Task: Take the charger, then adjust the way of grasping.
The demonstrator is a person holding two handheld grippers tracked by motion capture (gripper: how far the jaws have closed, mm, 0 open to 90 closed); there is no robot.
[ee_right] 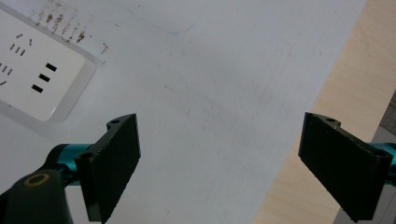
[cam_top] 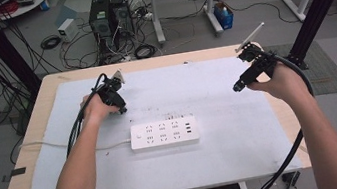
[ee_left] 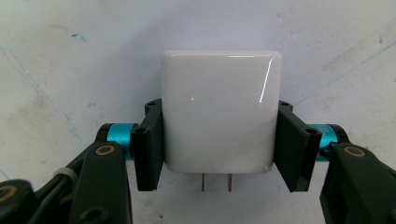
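Note:
A glossy white plug-in charger block (ee_left: 219, 112) lies flat on the white mat, its two metal prongs (ee_left: 215, 183) pointing back toward the camera. My left gripper (ee_left: 219, 149) is shut on it, one black pad pressed on each side. From above, that left gripper (cam_top: 120, 107) points down onto the mat at the left, beyond the white power strip (cam_top: 164, 133), and hides the charger. My right gripper (cam_top: 237, 87) hovers over the mat's right part; its pads (ee_right: 114, 161) stand wide open with nothing between them. A corner of the power strip (ee_right: 32, 77) lies ahead of it at the left.
The white mat (cam_top: 220, 117) covers most of the wooden table (cam_top: 35, 129). The strip's cord (cam_top: 57, 144) runs off to the left edge. Each gripper's cable trails back along a forearm. The bare wooden table edge (ee_right: 345, 84) lies to the right of the right gripper.

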